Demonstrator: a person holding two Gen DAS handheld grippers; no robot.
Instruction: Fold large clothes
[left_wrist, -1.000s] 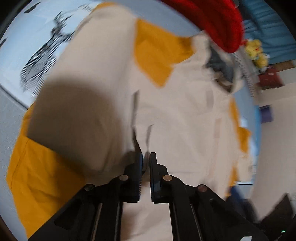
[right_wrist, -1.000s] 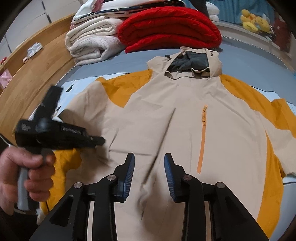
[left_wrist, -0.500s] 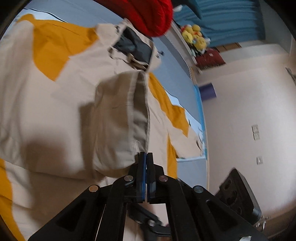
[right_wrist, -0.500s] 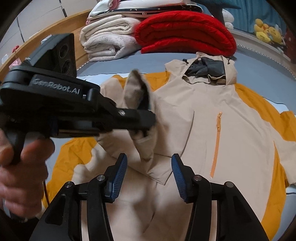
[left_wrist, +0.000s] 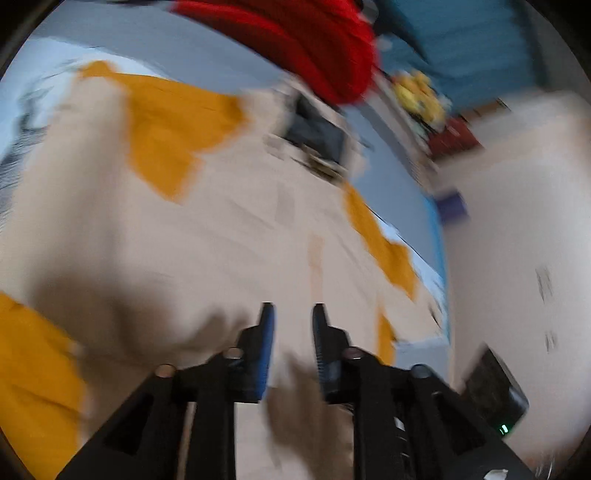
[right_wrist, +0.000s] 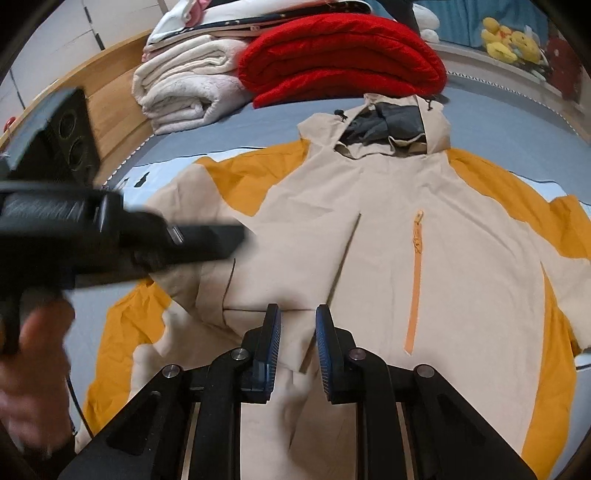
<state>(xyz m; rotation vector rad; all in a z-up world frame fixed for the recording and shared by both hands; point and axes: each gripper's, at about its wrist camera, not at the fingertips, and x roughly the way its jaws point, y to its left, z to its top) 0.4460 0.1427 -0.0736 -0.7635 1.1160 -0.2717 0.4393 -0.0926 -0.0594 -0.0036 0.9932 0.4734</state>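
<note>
A large beige and orange hooded jacket (right_wrist: 388, 229) lies front up on the bed, with an orange chest zip (right_wrist: 415, 280) and a dark-lined hood (right_wrist: 384, 129). Its left sleeve is folded across the front, the cuff (right_wrist: 258, 280) lying by my right gripper. My right gripper (right_wrist: 297, 332) is open and empty just above the jacket's lower front. My left gripper (left_wrist: 290, 332) is open and empty above the jacket (left_wrist: 221, 240); that view is blurred. The left tool (right_wrist: 110, 236) also shows at the left of the right wrist view.
A folded red blanket (right_wrist: 340, 62) and white towels (right_wrist: 184, 92) are stacked beyond the hood. A wooden headboard (right_wrist: 110, 96) runs along the left. Yellow plush toys (right_wrist: 509, 37) sit at the far right. The grey-blue bedsheet (right_wrist: 258, 125) surrounds the jacket.
My left gripper carried the sleeve cuff over the jacket's front, then opened and let it go. It has pulled back to the left. My right gripper has narrowed a little.
</note>
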